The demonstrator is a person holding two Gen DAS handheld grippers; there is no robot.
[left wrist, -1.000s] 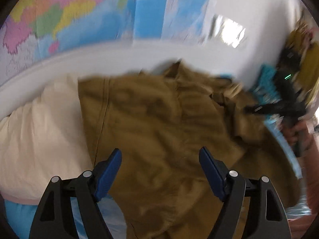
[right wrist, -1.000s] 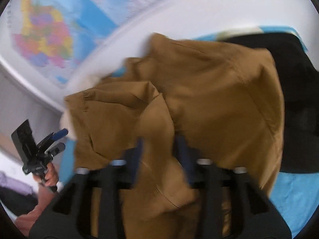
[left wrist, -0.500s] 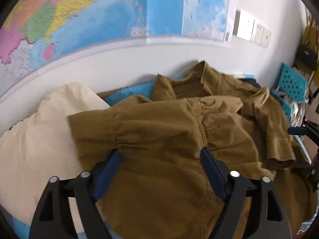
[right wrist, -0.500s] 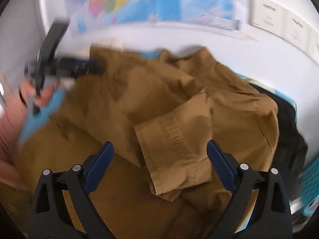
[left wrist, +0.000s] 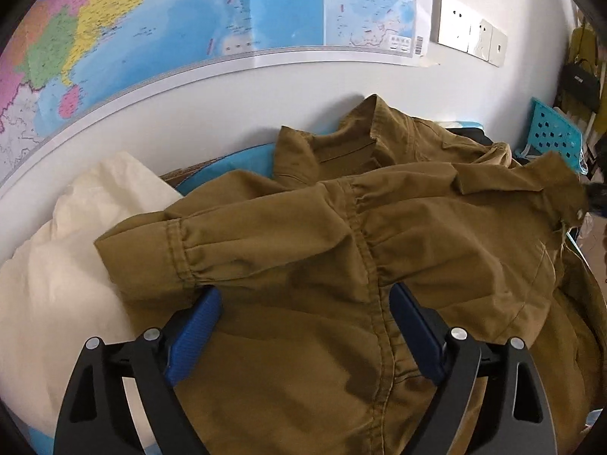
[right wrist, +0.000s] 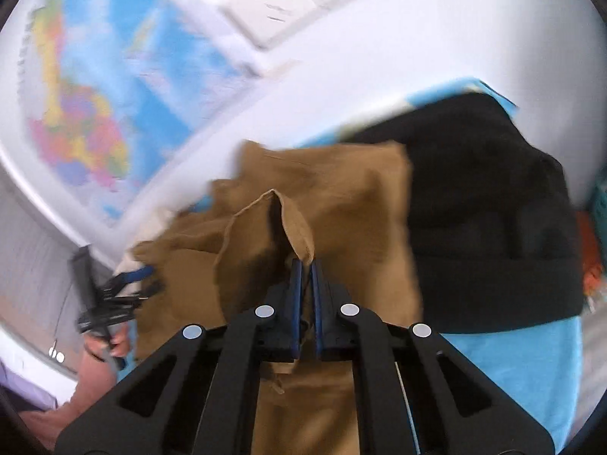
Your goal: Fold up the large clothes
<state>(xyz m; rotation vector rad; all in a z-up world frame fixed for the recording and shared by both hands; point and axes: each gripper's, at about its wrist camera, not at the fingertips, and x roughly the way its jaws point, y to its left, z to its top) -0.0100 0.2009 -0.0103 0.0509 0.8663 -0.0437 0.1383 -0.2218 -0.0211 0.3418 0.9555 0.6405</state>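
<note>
Shirt (left wrist: pixel 303 258) | under spread left jaws | pinched in right jaws

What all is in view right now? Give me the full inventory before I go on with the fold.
brown shirt: one, olive-brown, spread crumpled across the bed, sleeve toward the pillow
pillow: one, cream, left of the shirt
black garment: one, black, right of the shirt by the wall
bed sheet: one, light blue, under the clothes
wall map: one, multicoloured, on the wall above the bed
wall switches: a row of white plates, right of the map
blue crate: one, turquoise, far right
left gripper: fingers open, blue pads, over the shirt
right gripper: fingers shut on a shirt edge
left hand: holding the left gripper
</note>
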